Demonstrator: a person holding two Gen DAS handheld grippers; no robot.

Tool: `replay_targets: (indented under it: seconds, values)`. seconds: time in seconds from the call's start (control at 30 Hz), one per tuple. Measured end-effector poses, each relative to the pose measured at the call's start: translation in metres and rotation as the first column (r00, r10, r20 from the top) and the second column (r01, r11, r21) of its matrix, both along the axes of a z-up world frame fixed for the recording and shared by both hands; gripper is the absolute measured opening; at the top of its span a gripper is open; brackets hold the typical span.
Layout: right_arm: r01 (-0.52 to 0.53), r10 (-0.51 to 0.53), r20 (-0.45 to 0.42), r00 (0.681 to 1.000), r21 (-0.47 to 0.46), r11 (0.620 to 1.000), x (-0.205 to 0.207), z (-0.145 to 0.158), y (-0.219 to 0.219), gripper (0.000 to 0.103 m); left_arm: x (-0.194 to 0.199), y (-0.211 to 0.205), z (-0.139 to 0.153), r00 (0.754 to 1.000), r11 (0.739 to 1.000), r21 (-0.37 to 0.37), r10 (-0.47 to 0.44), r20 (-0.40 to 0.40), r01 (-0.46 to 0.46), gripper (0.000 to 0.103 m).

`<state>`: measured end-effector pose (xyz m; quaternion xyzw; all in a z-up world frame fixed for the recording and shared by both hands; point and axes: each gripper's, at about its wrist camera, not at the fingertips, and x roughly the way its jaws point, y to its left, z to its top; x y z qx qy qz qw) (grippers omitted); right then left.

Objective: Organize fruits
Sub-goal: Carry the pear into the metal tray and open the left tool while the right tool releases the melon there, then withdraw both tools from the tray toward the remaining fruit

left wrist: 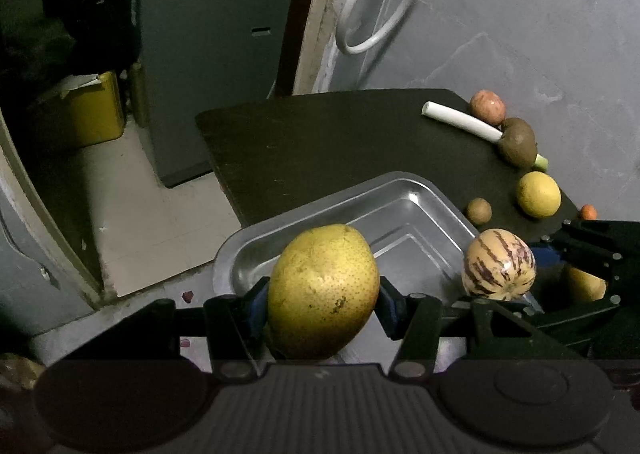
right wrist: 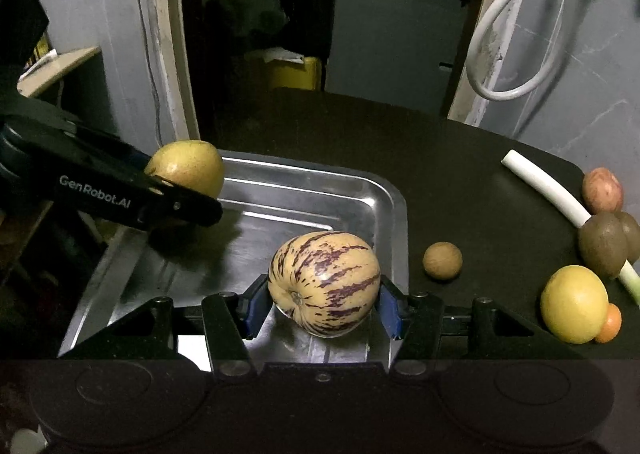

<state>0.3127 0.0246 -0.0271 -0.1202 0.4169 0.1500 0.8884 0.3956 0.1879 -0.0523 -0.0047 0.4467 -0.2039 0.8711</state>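
Left tongs (left wrist: 323, 300) pinching a speckled yellow pear (left wrist: 323, 290) over the metal tray (right wrist: 280, 190), right tongs (right wrist: 323, 300) clamping a purple-striped melon (right wrist: 324, 282) above the tray's near edge, small brown fruit (right wrist: 442, 260) and yellow citrus (right wrist: 574, 304) on the dark bench (right wrist: 460, 182)

Dim room: grey marbled wall (left wrist: 520, 14), dark cabinet (left wrist: 208, 74), pale tiled floor (left wrist: 160, 194), white hose (right wrist: 520, 34) hanging.

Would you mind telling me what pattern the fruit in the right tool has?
Cream skin with broken purple stripes on the fruit, clearest in the right wrist view.
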Motion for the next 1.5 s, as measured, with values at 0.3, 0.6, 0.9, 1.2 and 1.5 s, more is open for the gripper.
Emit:
replay_targets:
  seconds: [0.3, 0.6, 0.9, 1.2, 1.5]
  values:
    - [-0.011, 0.011, -0.007, 1.000, -0.012, 1.000, 0.005, -0.011, 0.002, 0.057, 0.004, -0.004, -0.005, 1.000, 1.000, 0.023, -0.011, -0.009, 0.011, 0.058]
    - [-0.035, 0.035, 0.024, 0.999, 0.000, 0.999, -0.005, -0.010, -0.001, 0.064, 0.001, -0.007, 0.002, 1.000, 0.999, 0.034, -0.001, 0.005, 0.001, 0.068]
    - [-0.038, 0.035, 0.066, 0.997, 0.033, 0.999, -0.036, 0.006, -0.025, 0.076, -0.021, -0.006, 0.021, 0.998, 0.998, 0.032, 0.048, 0.043, -0.050, 0.082]
    - [-0.004, -0.008, 0.137, 0.991, 0.085, 0.996, -0.100, 0.035, -0.062, 0.098, -0.075, -0.016, 0.040, 0.988, 0.991, -0.001, 0.130, 0.087, -0.130, 0.102]
    - [0.080, -0.098, 0.171, 0.980, 0.110, 0.991, -0.176, 0.052, -0.114, 0.102, -0.149, -0.070, 0.047, 0.992, 0.995, 0.017, 0.092, 0.085, -0.094, 0.102]
